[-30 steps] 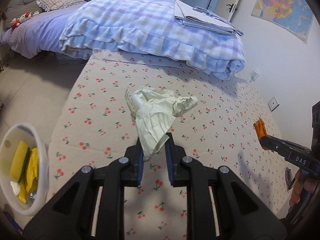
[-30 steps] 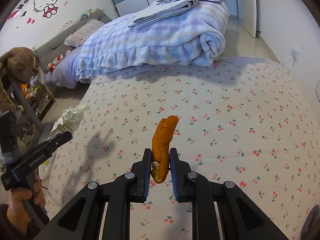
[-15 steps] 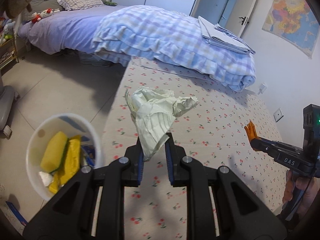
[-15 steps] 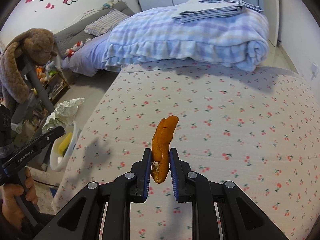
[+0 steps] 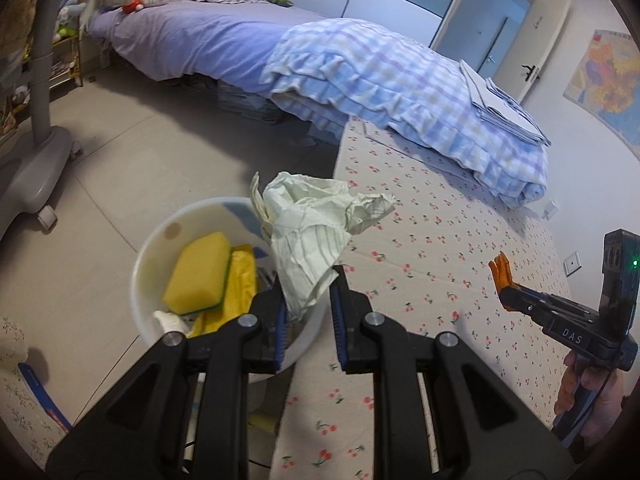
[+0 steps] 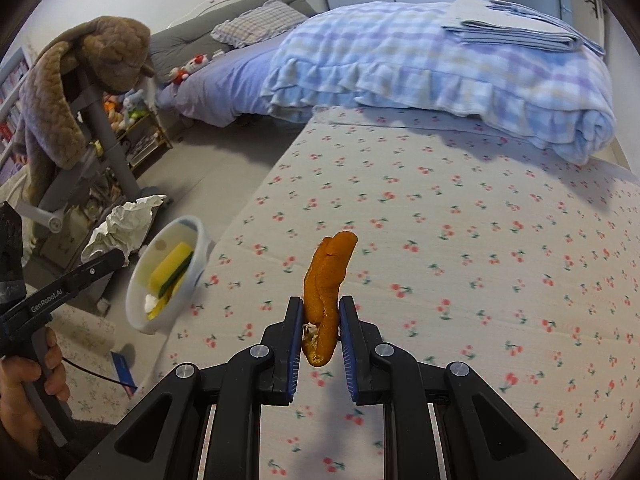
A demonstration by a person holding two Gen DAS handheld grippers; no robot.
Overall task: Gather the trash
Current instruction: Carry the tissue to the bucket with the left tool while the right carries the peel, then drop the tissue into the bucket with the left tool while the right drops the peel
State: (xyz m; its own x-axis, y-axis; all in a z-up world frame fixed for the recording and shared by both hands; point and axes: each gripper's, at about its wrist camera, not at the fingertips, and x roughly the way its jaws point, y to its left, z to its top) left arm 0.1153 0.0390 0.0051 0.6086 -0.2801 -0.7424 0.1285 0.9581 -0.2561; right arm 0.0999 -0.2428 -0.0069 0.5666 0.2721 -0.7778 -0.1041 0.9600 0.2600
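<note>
Left claw [image 5: 306, 312] clenched on a paper wad [image 5: 316, 232]; only the wad's lower tail sits between the pads, the bulk stands above and ahead of the tips. Bin [image 5: 148, 264] lies below and left of this claw, beside the bed [image 5: 440, 248] edge, already holding a sponge [image 5: 200, 272] and yellow scraps.

Right claw [image 6: 319, 336] grasping an orange peel [image 6: 326, 292], upright between the pads, out over the cherry-print bed. Bin [image 6: 200, 240] is well off to this claw's left, down on the floor.

Risks, as judged:
- The wad hangs over the bin's right rim, not its middle. Released here, the light, wide paper could catch the rim and tip onto the bed or floor.
- Thin pinch on the tail: a quick swing might let it slip early.
- The peel is far from the bin; let go now, it lands on the bed. It has to cross toward the left claw, so the two claws could crowd each other over a small opening.
- Bin looks light; a knock from either claw could tip it.

Against half a second earlier: in the left view the bin sits closer under the left claw, partly behind the wad, where before it was off to the left. Both grips unchanged. In the right view the bin now shows plainly.
</note>
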